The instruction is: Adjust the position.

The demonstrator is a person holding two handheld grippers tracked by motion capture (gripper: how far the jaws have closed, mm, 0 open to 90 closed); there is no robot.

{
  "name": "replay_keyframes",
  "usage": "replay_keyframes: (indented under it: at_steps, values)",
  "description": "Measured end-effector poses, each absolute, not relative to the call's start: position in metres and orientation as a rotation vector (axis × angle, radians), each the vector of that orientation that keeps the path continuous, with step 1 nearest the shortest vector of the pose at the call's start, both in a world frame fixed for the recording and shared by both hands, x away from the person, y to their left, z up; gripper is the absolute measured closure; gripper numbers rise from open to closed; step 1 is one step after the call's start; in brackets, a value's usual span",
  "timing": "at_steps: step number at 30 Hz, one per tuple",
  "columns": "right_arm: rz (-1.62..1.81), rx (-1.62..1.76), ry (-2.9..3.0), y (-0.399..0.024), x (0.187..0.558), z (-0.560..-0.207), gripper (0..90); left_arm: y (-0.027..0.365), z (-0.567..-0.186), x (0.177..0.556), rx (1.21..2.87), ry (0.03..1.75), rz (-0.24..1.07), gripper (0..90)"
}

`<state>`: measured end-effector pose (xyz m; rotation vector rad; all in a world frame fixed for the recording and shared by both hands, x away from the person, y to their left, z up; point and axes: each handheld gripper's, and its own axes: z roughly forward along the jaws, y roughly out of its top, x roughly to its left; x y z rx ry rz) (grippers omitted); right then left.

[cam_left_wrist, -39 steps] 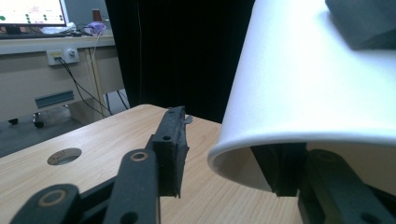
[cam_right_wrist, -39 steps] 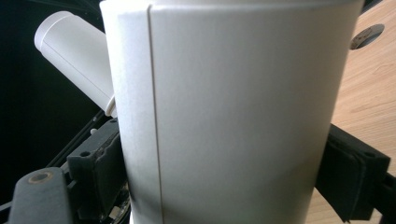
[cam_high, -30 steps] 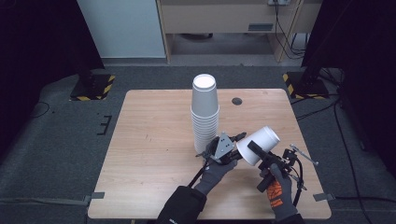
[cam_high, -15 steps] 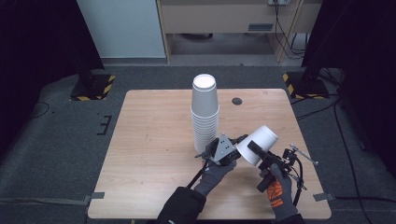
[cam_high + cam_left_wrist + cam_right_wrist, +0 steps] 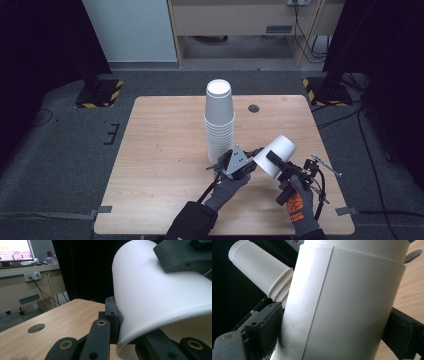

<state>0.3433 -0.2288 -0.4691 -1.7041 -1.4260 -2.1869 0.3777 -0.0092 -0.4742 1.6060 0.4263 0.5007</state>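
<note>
Here, one loose cup [image 5: 276, 154], both tongs clamped on it, one cup stack [image 5: 219, 120].

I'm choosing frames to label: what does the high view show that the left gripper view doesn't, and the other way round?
The high view adds the tall stack of white paper cups standing upside down, and the right claw gripping the tilted white paper cup. The left gripper view adds a lit monitor and a wall socket box beyond the table. Shared: that cup, the left claw pinched on its rim, the light wooden table and its round hole.
</note>
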Motion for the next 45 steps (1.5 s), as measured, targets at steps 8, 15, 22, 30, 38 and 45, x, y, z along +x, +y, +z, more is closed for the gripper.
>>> replay_keyframes:
  at_steps: [8, 15, 22, 30, 38, 45]
  values:
    - [-2.189, -1.69, -1.395, -0.23, 0.343, -0.468, 12.1, -0.009, -0.471, 0.377, 1.602, 0.424, 0.503, 84.8]
    - [-2.22, -1.703, -1.383, -0.232, 0.344, -0.466, 10.5, -0.005, -0.467, 0.374, 1.629, 0.404, 0.509, 85.6]
    - [-2.25, -1.717, -1.409, -0.237, 0.346, -0.462, 9.8, 0.0, -0.464, 0.371, 1.643, 0.399, 0.507, 85.6]
    - [-2.32, -1.781, -1.414, -0.249, 0.348, -0.456, 11.6, 0.015, -0.463, 0.369, 1.653, 0.417, 0.5, 86.0]
    - [-2.343, -1.841, -1.443, -0.258, 0.35, -0.457, 12.2, 0.03, -0.463, 0.364, 1.682, 0.429, 0.486, 86.0]
    - [-2.363, -1.873, -1.518, -0.263, 0.351, -0.453, 12.3, 0.041, -0.458, 0.36, 1.693, 0.428, 0.477, 86.0]
